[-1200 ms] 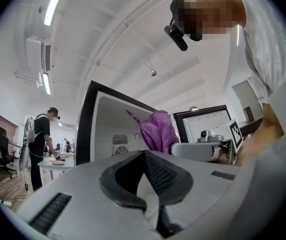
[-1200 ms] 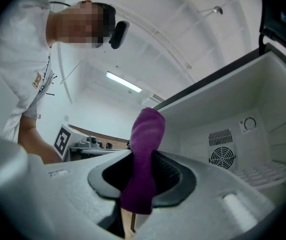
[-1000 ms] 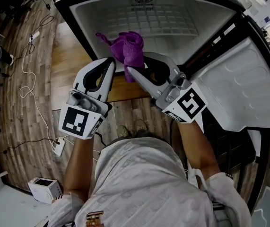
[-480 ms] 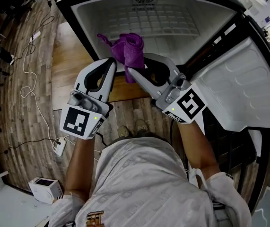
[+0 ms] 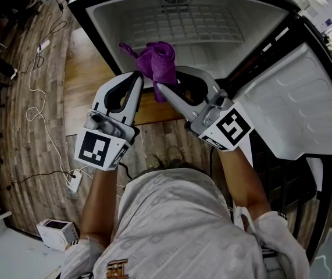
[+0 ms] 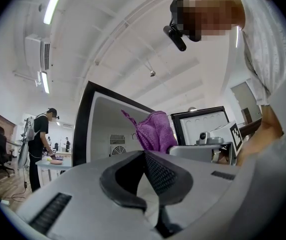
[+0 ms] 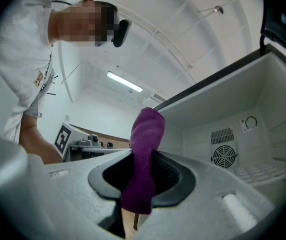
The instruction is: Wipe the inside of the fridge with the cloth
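My right claw [image 5: 164,81] is clamped on the purple cloth [image 5: 160,58]. The cloth bunches above the tips and, in the right gripper view, hangs a short tail below them. The bundle sits just at the front edge of the open fridge [image 5: 224,51], left of centre, and touches no inner wall that I can see. My left claw [image 5: 135,77] is closed on nothing, just beside the cloth. The door [image 5: 305,103] stands wide at the right. I judge that wiping has not begun. To do it well, I should push the right claw in until the bunched cloth, not the plastic tips, presses flat on a wall. Then I should sweep in overlapping strokes from the back, near the fan vent [image 7: 224,156], out to the front edge, gripping firmly so the cloth cannot slip free.
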A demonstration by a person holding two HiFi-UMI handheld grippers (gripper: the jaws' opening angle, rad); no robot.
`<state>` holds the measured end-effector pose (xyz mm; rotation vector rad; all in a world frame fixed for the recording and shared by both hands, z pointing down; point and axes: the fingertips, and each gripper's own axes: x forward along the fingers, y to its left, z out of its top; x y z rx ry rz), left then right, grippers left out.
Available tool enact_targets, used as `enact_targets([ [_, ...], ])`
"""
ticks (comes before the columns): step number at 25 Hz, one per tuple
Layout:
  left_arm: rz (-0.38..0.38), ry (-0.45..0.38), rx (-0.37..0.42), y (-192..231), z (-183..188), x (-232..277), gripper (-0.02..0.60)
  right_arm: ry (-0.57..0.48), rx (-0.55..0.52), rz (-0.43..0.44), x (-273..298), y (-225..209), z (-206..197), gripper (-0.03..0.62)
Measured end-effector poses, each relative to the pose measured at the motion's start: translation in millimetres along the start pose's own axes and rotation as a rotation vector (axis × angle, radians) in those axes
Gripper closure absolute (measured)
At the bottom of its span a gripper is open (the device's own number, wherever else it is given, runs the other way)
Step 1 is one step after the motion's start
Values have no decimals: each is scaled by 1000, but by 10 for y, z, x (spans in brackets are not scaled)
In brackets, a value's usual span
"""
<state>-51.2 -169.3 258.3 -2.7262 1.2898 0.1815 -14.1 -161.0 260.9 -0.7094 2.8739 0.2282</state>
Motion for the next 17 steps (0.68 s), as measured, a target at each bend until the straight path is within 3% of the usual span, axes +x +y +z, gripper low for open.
enact_targets([
  [17,5,0,-8,-14,-21,32,581,3,6,0,-6,-33,-20,490],
])
